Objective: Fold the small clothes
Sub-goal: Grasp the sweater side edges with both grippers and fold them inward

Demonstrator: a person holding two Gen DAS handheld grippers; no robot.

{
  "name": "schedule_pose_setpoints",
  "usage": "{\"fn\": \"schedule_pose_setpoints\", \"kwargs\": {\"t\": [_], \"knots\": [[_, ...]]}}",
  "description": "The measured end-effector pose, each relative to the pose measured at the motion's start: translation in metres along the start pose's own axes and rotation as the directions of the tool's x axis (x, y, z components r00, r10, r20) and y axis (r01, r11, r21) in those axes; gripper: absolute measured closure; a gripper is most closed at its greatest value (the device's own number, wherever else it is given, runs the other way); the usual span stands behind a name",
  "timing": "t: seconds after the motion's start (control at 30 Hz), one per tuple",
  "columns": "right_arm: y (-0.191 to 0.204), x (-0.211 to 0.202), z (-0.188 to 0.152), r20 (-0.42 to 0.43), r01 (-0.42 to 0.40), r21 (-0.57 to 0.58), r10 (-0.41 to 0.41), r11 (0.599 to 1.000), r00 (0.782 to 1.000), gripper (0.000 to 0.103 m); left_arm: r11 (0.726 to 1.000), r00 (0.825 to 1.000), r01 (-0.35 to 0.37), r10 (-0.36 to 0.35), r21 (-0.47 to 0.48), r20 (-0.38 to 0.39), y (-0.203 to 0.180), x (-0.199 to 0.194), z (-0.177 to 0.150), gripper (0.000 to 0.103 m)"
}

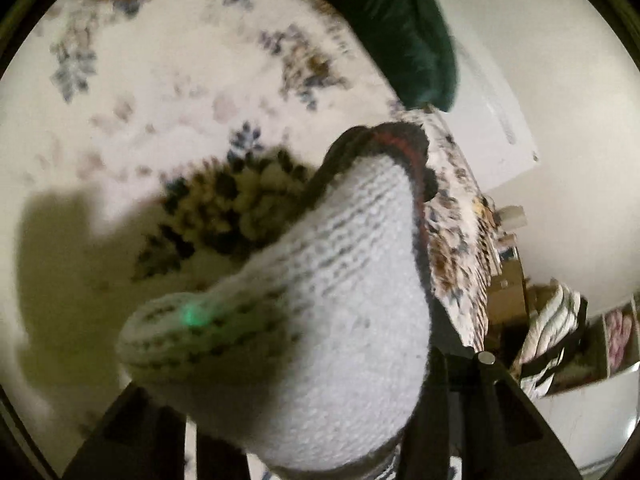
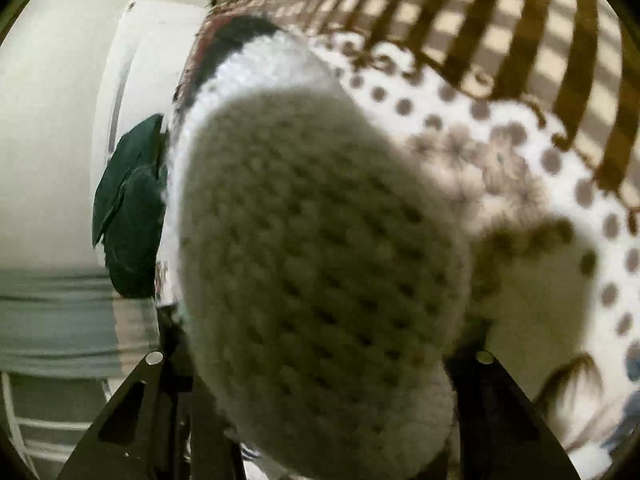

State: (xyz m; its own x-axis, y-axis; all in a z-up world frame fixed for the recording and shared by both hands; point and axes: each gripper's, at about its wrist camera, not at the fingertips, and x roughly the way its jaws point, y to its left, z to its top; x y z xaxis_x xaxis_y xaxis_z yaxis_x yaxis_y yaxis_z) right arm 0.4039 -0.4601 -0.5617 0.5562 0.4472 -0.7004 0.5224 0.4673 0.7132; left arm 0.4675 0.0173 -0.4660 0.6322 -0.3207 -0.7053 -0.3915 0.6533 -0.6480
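A white knitted garment (image 1: pixel 328 320) with a dark and red striped edge (image 1: pixel 404 148) fills the middle of the left wrist view, bunched up between the fingers of my left gripper (image 1: pixel 304 432), which is shut on it. The same white knit (image 2: pixel 320 260) fills the right wrist view, held up close between the fingers of my right gripper (image 2: pixel 320 432), which is shut on it. The garment hangs lifted above a floral bedspread (image 1: pixel 160 80). The fingertips of both grippers are hidden by the knit.
A dark green cushion (image 1: pixel 404 32) lies at the far edge of the bed; it also shows in the right wrist view (image 2: pixel 128 208). A brown checked blanket (image 2: pixel 500 20) and a dotted white cover (image 2: pixel 520 184) lie beyond. White wall (image 1: pixel 560 120) and clutter (image 1: pixel 552 328) are at right.
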Motion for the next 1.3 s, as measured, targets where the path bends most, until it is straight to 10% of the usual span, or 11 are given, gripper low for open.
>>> {"fn": "schedule_pose_setpoints", "kwargs": {"t": [0.2,0.4,0.63,0.73,1.0,1.13,1.3], "knots": [[-0.025,-0.076,-0.087,-0.082,0.029,-0.041,-0.032,0.999,0.996,0.062,0.993,0.989,-0.102,0.107,0.058,-0.099,0.056,-0.093,-0.064,0.067],[-0.104,-0.108,-0.167,-0.17,0.149,0.004,-0.147,0.989,0.975,0.061,0.973,0.942,-0.232,0.226,0.005,-0.247,0.127,-0.092,-0.115,0.051],[-0.113,-0.099,-0.182,-0.208,0.287,-0.102,-0.303,0.952,0.93,0.018,0.953,0.903,-0.299,0.301,0.054,-0.306,0.123,-0.118,-0.12,0.039],[-0.106,-0.126,-0.191,-0.192,0.35,-0.184,-0.383,0.918,0.904,0.016,0.9,0.86,-0.379,0.429,0.217,-0.277,0.095,-0.149,-0.121,0.027],[0.009,-0.179,-0.111,0.096,0.492,-0.372,-0.495,0.787,0.864,0.016,0.724,0.881,-0.388,0.473,0.571,-0.002,0.0,-0.114,-0.073,0.02],[0.05,-0.143,-0.062,0.153,0.497,-0.412,-0.479,0.764,0.864,0.016,0.641,0.857,-0.416,0.514,0.645,0.042,-0.008,-0.044,-0.047,0.02],[0.054,-0.045,-0.016,0.109,0.503,-0.475,-0.519,0.722,0.848,0.016,0.56,0.786,-0.475,0.617,0.679,0.041,0.006,0.034,-0.017,0.02]]}}
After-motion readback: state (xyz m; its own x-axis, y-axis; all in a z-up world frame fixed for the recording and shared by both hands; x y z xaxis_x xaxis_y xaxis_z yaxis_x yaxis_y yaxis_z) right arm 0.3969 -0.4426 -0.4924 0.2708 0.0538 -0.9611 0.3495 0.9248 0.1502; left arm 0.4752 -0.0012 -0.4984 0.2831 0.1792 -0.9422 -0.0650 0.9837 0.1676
